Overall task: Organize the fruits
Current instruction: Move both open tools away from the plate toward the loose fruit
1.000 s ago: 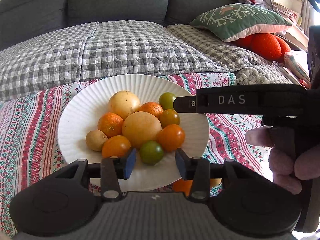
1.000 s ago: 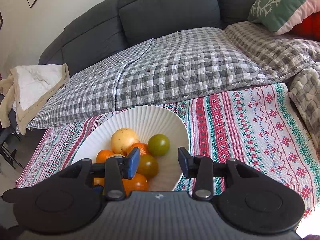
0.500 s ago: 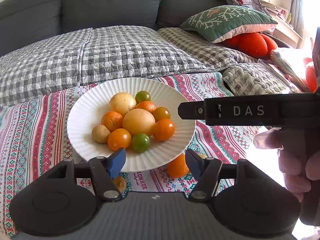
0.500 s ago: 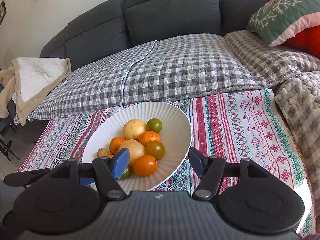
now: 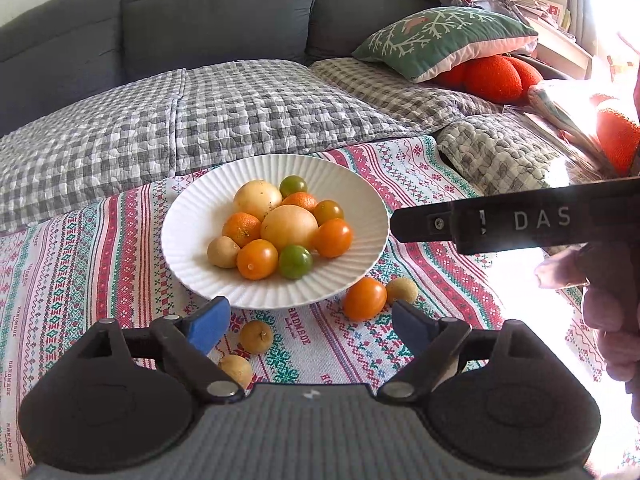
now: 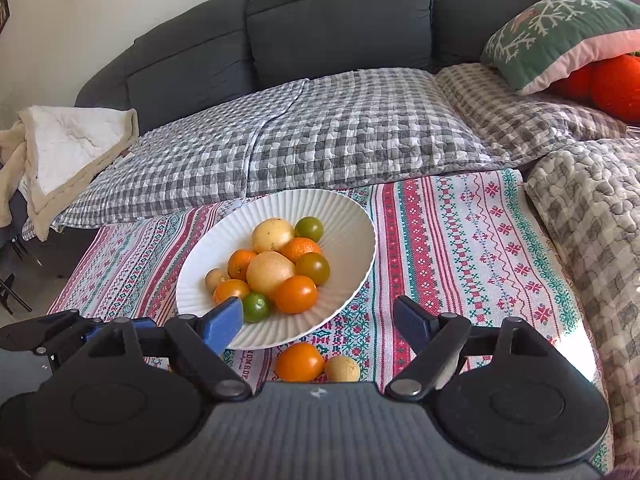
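Your left gripper [image 5: 308,326]: jaws opening, nothing between them | your right gripper [image 6: 318,320]: jaws opening, empty | plate [image 5: 360,258] heaped with fruit | orange tomato [image 5: 364,298] and perhaps longans just beside plate on cloth [image 5: 432,276]

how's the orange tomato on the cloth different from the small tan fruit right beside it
The orange tomato is bigger than the tan fruit. The tomato is glossy and bright orange; the tan fruit is dull and pale brown. Both are round and lie off the white plate on the patterned cloth.
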`<state>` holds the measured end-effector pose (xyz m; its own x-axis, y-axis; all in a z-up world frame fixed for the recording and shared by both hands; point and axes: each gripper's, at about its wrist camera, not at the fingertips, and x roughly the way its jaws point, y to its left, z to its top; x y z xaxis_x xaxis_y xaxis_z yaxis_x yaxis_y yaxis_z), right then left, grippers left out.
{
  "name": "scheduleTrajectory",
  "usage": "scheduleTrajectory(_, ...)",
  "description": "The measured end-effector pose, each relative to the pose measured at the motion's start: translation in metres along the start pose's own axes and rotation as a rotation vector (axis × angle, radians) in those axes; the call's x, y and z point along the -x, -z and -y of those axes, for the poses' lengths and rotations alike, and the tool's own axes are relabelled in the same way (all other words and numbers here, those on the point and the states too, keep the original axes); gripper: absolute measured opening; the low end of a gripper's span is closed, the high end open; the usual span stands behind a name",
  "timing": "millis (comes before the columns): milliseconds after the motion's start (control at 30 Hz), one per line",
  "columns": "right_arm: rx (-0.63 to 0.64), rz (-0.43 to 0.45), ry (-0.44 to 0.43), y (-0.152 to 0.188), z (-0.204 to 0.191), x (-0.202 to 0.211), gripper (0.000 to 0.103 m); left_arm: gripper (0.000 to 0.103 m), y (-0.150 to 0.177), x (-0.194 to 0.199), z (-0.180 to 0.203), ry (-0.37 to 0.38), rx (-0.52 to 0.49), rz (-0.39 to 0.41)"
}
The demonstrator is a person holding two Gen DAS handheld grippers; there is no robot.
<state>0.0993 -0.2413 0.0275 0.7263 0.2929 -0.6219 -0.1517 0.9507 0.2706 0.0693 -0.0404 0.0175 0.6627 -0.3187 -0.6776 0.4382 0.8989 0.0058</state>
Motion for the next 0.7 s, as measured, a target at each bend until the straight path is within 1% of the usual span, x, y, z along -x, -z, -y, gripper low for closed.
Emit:
scheduleTrajectory(200,0.005,0.004,0.015,0.009,0.001,0.006,0.093,0.084,0.010,0.004,-0.006,-0.024,0.020,-0.008)
scheduleTrajectory(267,0.006,0.002,0.021,0.014,0.001,0.006,0.095,0.087,0.015,0.005,-0.009,-0.030,0.040,-0.012)
scheduleTrajectory(400,0.046,-0.009,0.039,0.024,-0.003,0.006,0.097,0.087,0.022,0.005,-0.017,-0.031,0.072,-0.035)
scheduleTrajectory(700,0.106,-0.010,0.058,0.036,-0.006,0.010,0.101,0.087,0.038,0.002,-0.036,-0.060,0.118,-0.032)
